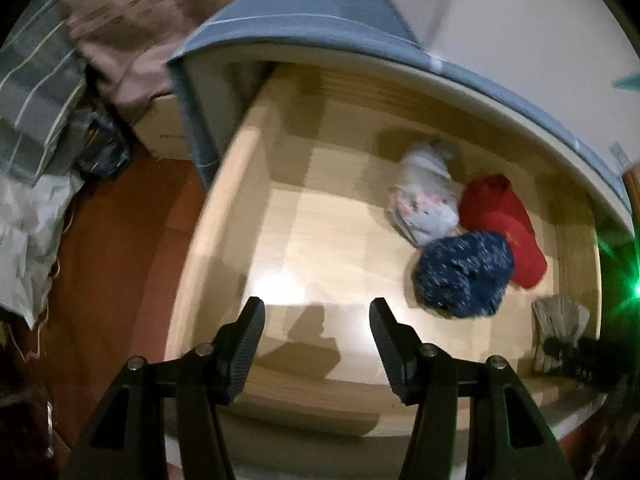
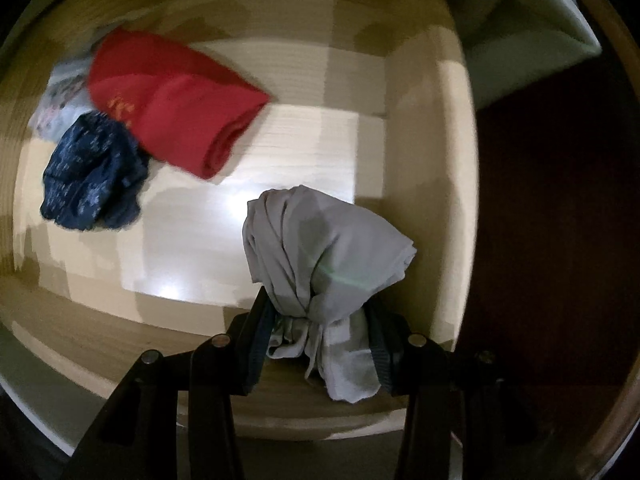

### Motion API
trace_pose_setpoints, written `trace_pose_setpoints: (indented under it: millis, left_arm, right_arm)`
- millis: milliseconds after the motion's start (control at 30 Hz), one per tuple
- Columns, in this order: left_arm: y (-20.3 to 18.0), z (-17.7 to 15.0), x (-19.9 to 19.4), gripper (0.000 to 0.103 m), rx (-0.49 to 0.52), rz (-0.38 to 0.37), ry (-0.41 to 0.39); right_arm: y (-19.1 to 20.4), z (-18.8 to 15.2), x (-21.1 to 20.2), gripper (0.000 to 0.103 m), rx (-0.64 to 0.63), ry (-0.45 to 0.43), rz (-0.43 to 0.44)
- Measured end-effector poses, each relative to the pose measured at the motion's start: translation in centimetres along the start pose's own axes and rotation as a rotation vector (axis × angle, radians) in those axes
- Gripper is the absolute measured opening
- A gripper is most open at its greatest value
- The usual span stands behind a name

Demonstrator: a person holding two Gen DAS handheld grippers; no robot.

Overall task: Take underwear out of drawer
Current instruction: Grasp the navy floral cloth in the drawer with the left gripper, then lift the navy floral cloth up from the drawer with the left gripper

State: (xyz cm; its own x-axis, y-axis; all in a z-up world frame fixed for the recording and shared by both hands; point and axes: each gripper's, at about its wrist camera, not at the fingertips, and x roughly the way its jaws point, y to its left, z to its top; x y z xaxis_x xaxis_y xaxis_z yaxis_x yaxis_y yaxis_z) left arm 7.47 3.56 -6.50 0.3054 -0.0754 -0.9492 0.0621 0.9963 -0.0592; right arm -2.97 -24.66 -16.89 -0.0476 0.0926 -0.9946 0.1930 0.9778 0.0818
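Three bundles of underwear lie together on the floor of the open wooden drawer [image 1: 224,208], toward its right side as the left wrist view has it: a pale floral piece [image 1: 426,200] furthest in, a red folded piece [image 1: 506,228] beside it and touching it, and a dark blue patterned piece [image 1: 464,274] nearest the camera, pressed against both; a fourth, a grey piece [image 2: 320,256], hangs bunched between the pads of the right gripper [image 2: 320,332], whose jaws are pinched onto its gathered neck so that the cloth balloons out beyond the fingertips and a tail droops below them; in the right wrist view this grey bundle sits over the drawer's bare floor near the right-hand wall, apart from the red and blue pieces, which lie to the upper left; the left gripper [image 1: 316,320] is spread wide with nothing between its ribbed pads, poised over the empty, brightly lit part of the drawer floor, well clear of the clothes; outside the drawer, to the left, a reddish floor [image 1: 120,232] and a striped cloth [image 1: 36,92] show, blurred.
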Motion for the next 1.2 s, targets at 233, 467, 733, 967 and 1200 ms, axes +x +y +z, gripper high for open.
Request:
trace_pose_setpoints:
  millis: [233,467,733,967,1200]
  left_arm:
    - [-4.4,1.0,-0.6,0.056,0.262,-0.026,0.017]
    - [-8.0,1.9,0.9,0.056,0.364,-0.111,0.085]
    - [-10.7,3.2,4.6,0.056,0.365,-0.116,0.182]
    - [-11.5,4.3,7.6,0.056,0.349,-0.090,0.291]
    - [-12.1,5.0,9.0,0.056,0.352,-0.030,0.301]
  right_arm:
    - [-0.7,-0.5,0.9,0.041,0.033,-0.005,-0.009]
    - [-0.3,-0.8,0.2,0.042,0.024,-0.036,-0.016]
    - [0.7,-2.8,-0.2,0.042,0.026,-0.061,-0.008]
    - [0.8,-3.5,-0.3,0.043,0.010,-0.061,-0.005]
    - [1.4,-3.3,-0.2,0.044,0.003,-0.059,-0.009]
